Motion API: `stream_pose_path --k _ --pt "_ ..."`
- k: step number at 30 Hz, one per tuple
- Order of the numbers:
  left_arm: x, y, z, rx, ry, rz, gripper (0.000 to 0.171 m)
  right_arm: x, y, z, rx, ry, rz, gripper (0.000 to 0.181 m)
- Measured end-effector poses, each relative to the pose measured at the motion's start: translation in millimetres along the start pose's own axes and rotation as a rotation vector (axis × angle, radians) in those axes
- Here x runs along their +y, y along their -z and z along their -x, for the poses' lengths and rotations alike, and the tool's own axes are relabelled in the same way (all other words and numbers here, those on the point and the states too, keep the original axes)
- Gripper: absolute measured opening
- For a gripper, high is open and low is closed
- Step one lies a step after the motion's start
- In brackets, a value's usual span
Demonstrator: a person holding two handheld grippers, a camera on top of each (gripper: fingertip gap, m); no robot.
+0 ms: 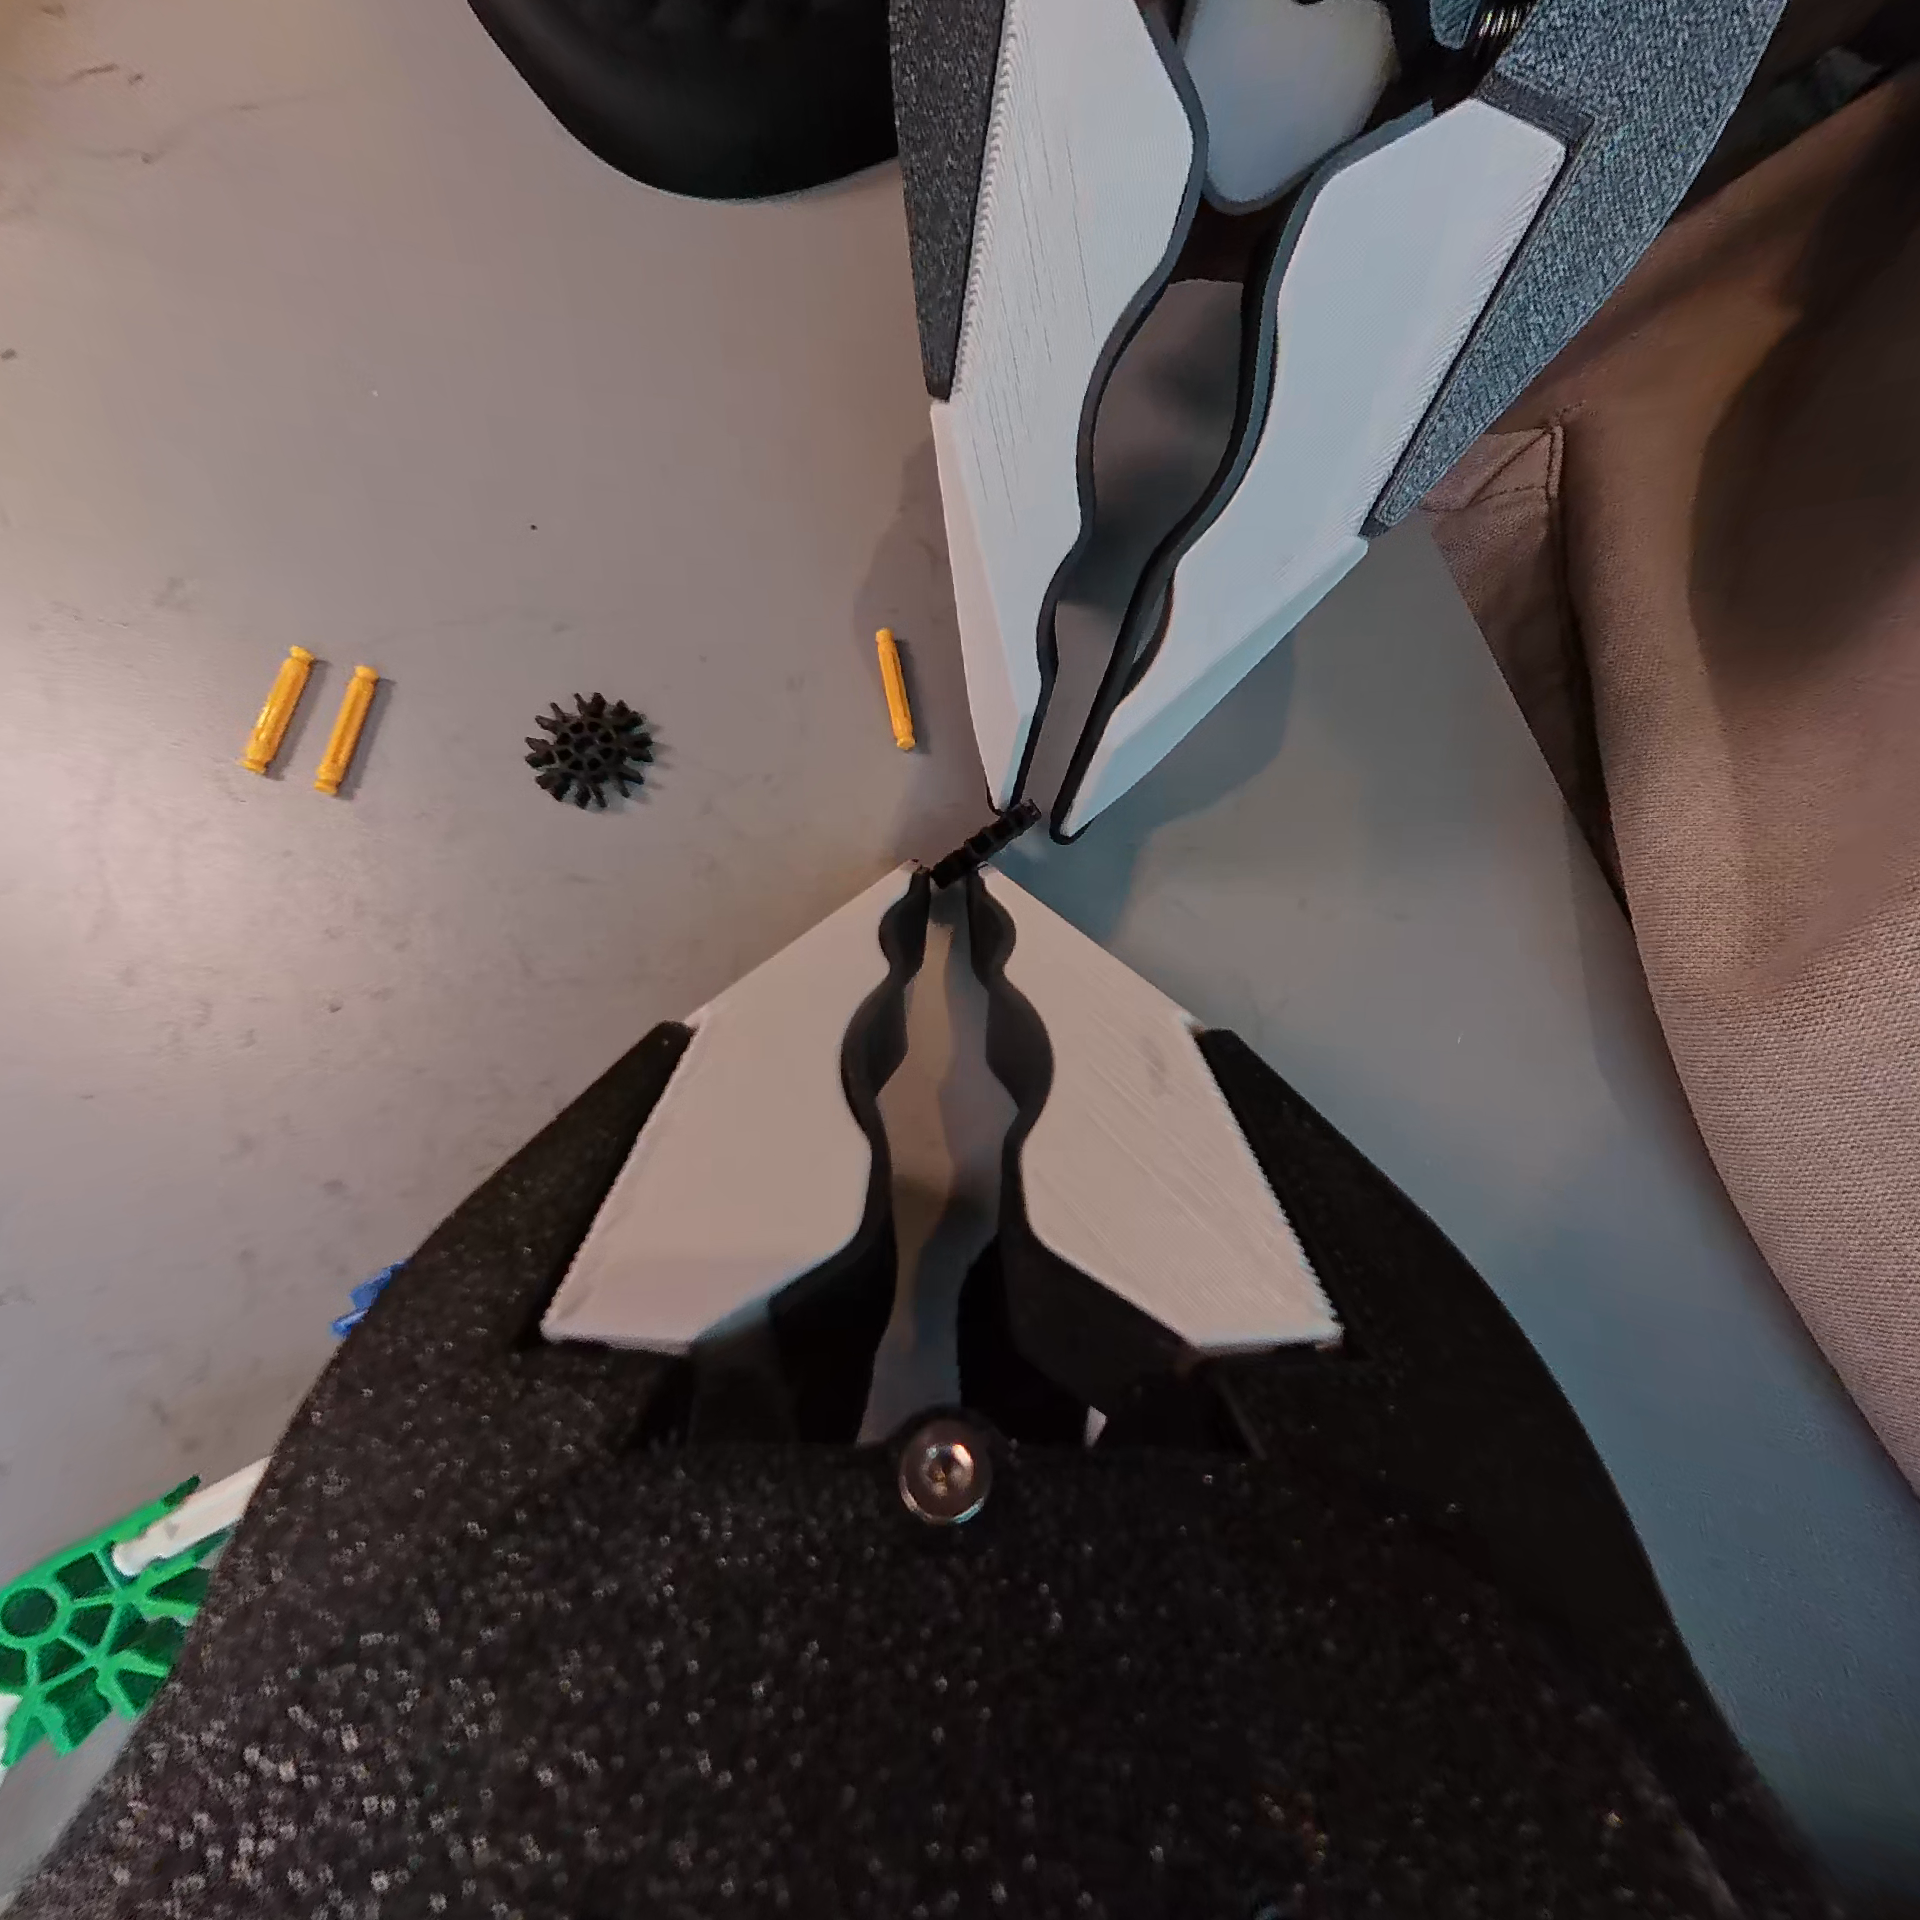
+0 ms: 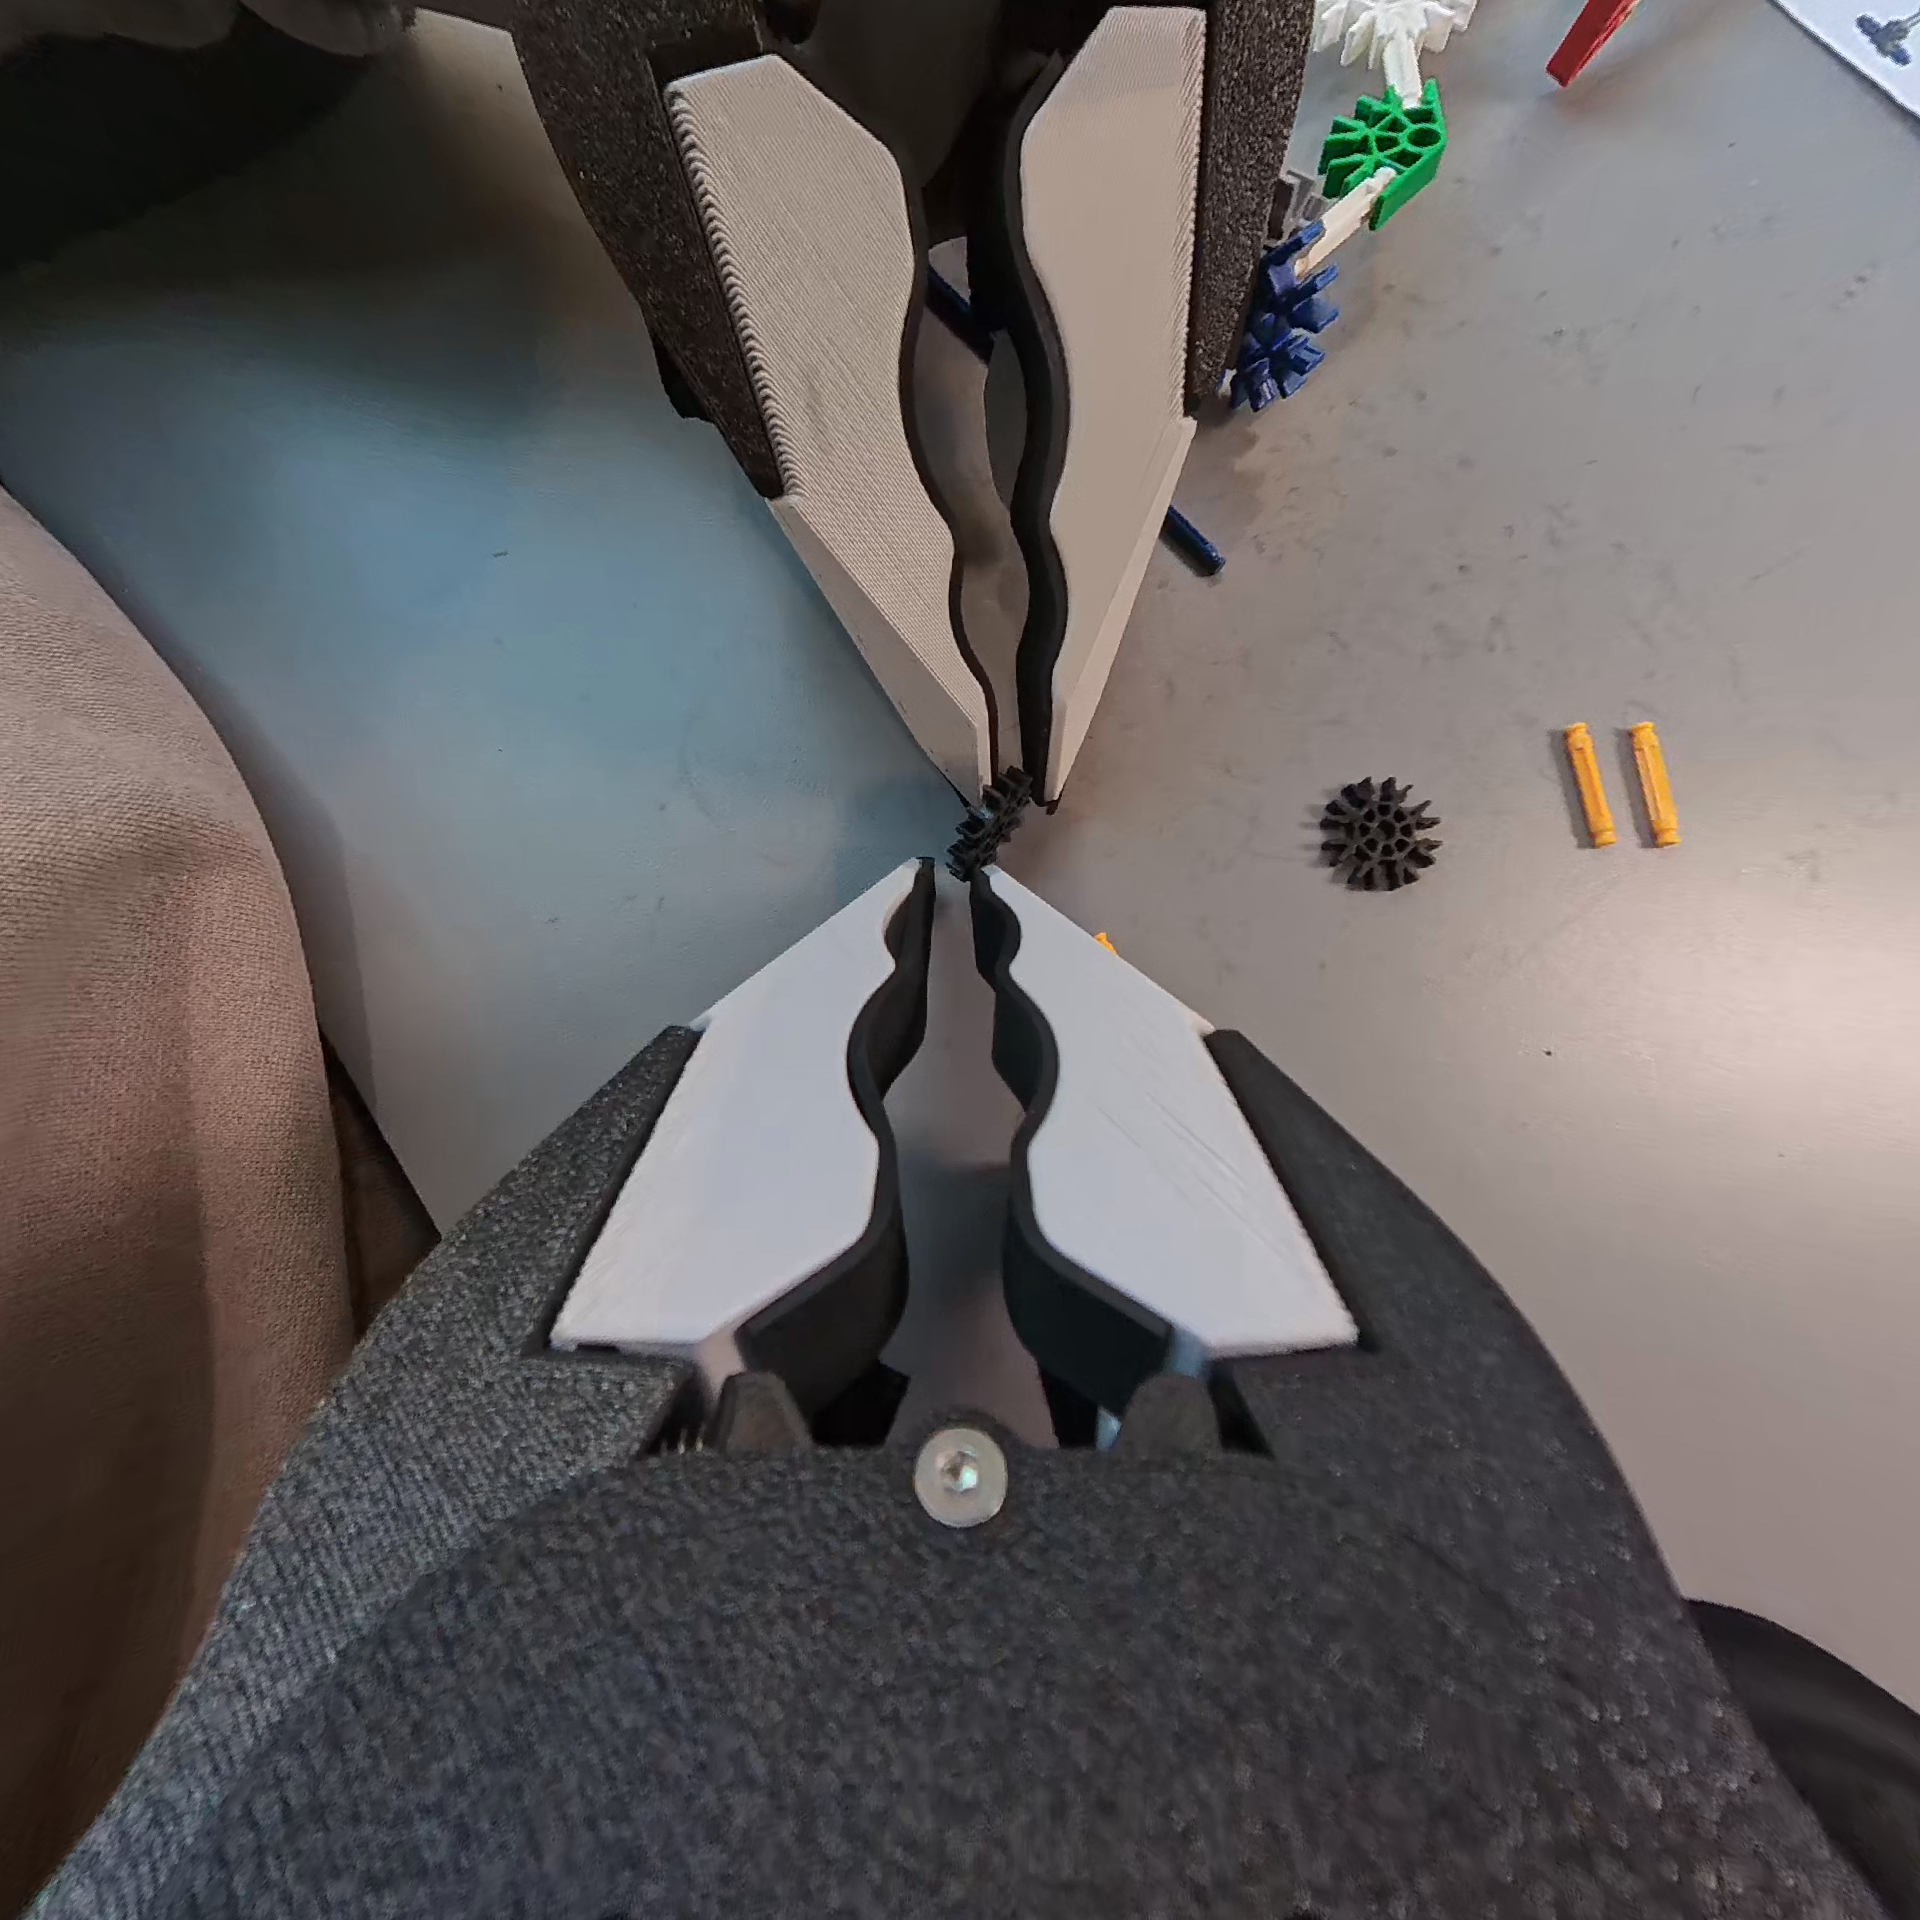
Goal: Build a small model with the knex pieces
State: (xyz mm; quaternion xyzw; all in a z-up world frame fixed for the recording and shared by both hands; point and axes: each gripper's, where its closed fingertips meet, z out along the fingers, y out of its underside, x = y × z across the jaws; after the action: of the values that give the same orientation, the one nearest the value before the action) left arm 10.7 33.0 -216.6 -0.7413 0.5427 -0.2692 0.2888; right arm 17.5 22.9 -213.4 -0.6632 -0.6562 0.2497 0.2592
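My left gripper and my right gripper meet tip to tip above the grey table. A small black toothed connector sits edge-on between them. Its lower end lies in the left gripper's nearly closed tips, its upper end in the right gripper's tips. In the right wrist view the same connector runs from my right tips up into the left gripper's tips. Both pairs of jaws are almost closed on it.
A second black toothed connector lies flat on the table. Two yellow rods lie beyond it, a third near the grippers. A green, white and blue assembly stands behind. Tan cloth covers the table edge. Less than 4 cm separates the two grippers' tips.
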Motion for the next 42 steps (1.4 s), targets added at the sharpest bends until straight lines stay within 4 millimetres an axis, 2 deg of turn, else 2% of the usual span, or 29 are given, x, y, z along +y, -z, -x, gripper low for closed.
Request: stream_pose_path --k 25,42 --pt "-4.8 0.7 -2.1 0.009 0.023 -0.014 0.006 -1.3 -2.5 -0.4 -0.002 0.004 0.011 0.01" --pt "-0.6 3.3 -6.1 0.013 0.025 -0.002 0.006 -2.2 -4.6 -4.4 -0.054 0.045 0.026 0.014"
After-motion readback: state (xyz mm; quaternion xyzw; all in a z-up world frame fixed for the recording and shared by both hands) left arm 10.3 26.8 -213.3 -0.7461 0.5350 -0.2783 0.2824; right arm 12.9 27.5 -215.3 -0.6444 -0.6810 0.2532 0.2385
